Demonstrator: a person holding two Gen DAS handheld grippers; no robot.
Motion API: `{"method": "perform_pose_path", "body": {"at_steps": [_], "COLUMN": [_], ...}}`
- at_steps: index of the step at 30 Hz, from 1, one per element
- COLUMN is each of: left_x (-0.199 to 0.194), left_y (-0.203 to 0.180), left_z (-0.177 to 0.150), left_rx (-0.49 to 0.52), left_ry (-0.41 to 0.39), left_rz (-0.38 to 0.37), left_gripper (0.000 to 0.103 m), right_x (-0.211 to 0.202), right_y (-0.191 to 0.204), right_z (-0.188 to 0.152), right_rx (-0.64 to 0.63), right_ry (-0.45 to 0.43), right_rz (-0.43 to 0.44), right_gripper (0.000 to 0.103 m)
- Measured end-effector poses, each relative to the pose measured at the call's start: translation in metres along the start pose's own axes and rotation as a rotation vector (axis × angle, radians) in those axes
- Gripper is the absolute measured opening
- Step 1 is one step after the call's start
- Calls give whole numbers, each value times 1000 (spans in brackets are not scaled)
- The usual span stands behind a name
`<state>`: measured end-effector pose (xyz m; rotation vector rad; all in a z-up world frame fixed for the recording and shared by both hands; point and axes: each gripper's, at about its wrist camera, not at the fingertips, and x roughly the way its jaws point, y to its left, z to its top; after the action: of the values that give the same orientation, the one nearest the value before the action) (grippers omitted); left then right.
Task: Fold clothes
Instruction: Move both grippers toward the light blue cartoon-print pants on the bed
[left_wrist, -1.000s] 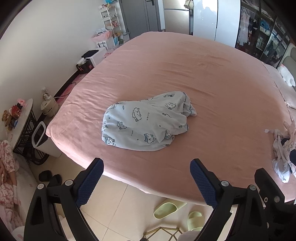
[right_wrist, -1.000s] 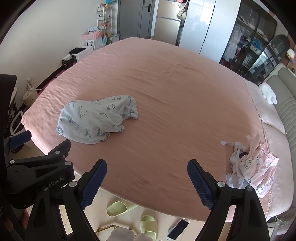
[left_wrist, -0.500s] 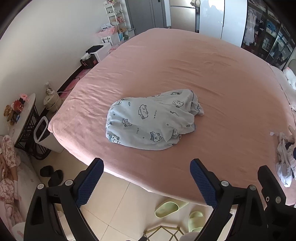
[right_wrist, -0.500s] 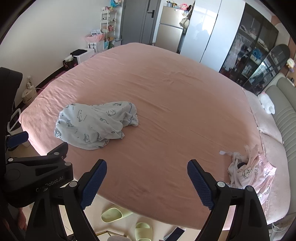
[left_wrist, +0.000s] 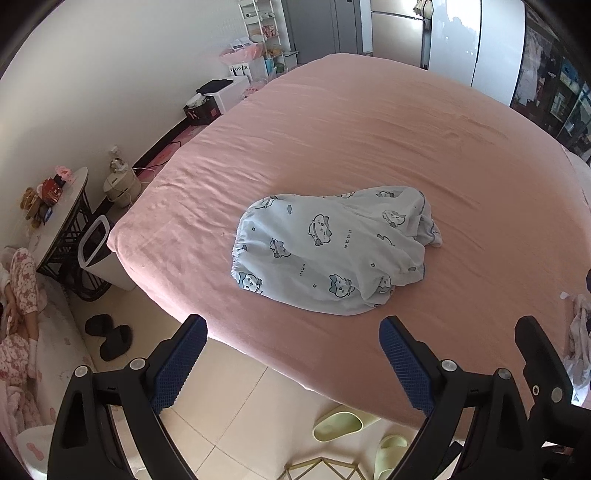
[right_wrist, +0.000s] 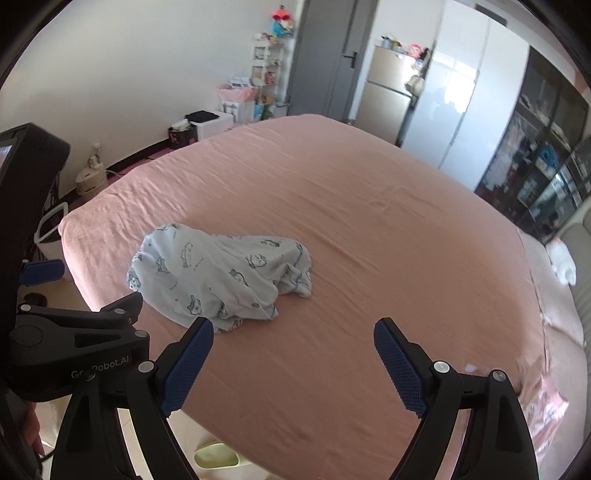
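I hold my left gripper and right gripper spread and empty over the bed's near edge, the crumpled, probably pajama, garment lying just beyond.

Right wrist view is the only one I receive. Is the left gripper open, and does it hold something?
Observer: The left gripper is open, with nothing between its fingers, and it does not touch the light blue garment.
Operator: Which end of the garment has the elastic?
Observer: The gathered elastic edge is the end toward the bed corner beside the small round table.
Operator: Is somebody on that side of the bed?
Observer: Yes, a person in pink patterned pyjamas is on the floor next to that table.
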<state>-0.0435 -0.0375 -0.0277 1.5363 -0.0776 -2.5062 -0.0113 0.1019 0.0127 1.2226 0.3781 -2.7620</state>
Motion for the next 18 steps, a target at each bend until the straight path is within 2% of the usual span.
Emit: {"method": "perform_pose_path", "body": {"at_steps": [5, 8, 18], "left_x": [2, 5, 37], "left_y": [-2, 1, 6], "left_z": [6, 12, 29], "left_rx": [6, -4, -28], "left_ry": [-29, -42, -52], "left_rz": [29, 41, 56], "left_gripper": [95, 95, 95], "right_x": [6, 11, 65], "right_y": [9, 12, 17], "right_z": [8, 20, 45], "right_rx": [-132, -191, -245], "right_ry": [-60, -59, 44], "right_rz": [0, 12, 144], "right_gripper": [89, 89, 89]}}
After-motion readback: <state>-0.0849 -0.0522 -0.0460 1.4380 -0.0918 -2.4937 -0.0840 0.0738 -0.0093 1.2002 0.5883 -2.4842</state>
